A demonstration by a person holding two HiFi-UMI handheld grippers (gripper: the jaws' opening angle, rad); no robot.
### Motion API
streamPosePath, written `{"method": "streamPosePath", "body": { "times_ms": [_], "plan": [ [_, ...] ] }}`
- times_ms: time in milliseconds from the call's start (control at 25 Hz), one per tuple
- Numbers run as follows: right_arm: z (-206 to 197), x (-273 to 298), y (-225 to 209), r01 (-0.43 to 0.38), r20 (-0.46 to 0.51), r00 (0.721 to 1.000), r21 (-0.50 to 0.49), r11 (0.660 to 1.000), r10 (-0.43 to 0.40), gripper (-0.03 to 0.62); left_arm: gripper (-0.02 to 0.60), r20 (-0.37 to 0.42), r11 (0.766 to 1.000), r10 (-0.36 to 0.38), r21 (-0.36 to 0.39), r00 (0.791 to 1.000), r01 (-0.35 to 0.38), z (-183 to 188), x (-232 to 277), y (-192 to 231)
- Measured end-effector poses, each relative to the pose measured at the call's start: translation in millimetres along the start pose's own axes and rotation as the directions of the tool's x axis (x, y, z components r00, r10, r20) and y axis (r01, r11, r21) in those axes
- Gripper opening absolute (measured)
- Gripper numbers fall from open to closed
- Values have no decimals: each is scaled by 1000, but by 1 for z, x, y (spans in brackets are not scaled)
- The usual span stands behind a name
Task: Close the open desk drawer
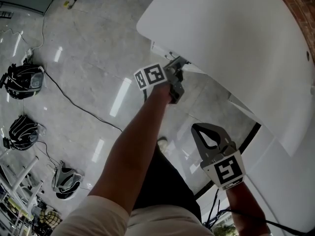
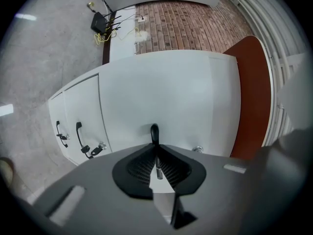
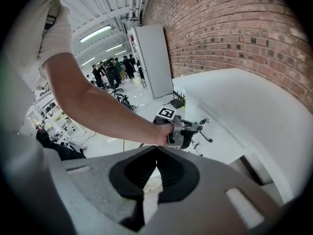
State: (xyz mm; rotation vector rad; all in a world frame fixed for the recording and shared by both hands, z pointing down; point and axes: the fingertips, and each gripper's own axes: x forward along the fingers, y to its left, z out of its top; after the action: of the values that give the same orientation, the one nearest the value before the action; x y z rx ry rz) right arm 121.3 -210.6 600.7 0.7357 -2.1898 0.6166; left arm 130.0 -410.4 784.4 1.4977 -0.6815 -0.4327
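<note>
Black curved drawer handle [image 2: 154, 131] is being clamped by the left hand-held gripper [image 2: 155, 150]; the next move probably calls for pushing inward. Right hand-held gripper [image 3: 156, 150] is idling closed, empty.

The desk [image 1: 236, 43] front is blocking everything ahead of my left gripper [image 2: 154, 145], whose jaws are sitting together on a black drawer handle [image 2: 154, 131] under the desk's front edge. I'm seeing open floor [image 1: 88, 48] running off that edge, with a cable [image 1: 78, 103] crossing it and helmets [image 1: 22, 80] lying well away. The person's forearm [image 3: 98, 106] is crossing in front of my right gripper [image 3: 156, 150], its jaws together on nothing.
</note>
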Motion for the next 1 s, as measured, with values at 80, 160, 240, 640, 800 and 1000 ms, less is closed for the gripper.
{"method": "streamPosePath", "body": {
  "times_ms": [80,160,240,640,800,1000],
  "plan": [
    [-4,0,2,-2,-6,1000,3,1000,2,3,28,7,1000,-7,-3,1000,7,0,2,-2],
    [-6,0,4,-4,-9,1000,6,1000,4,3,28,8,1000,-12,-1,1000,12,2,4,-3],
    [-7,1,6,-6,-7,1000,9,1000,6,3,29,2,1000,-14,6,1000,14,4,7,-3],
    [-10,7,-4,-1,-2,1000,16,1000,1,3,34,-3,999,-26,20,1000,26,5,11,0],
    [-8,5,0,0,0,1000,5,1000,0,3,34,-2,1000,-22,22,1000,22,4,11,-1],
    [-12,0,4,11,-5,1000,9,1000,-11,3,46,1,998,4,56,1000,-4,5,7,-3]
  ]
}}
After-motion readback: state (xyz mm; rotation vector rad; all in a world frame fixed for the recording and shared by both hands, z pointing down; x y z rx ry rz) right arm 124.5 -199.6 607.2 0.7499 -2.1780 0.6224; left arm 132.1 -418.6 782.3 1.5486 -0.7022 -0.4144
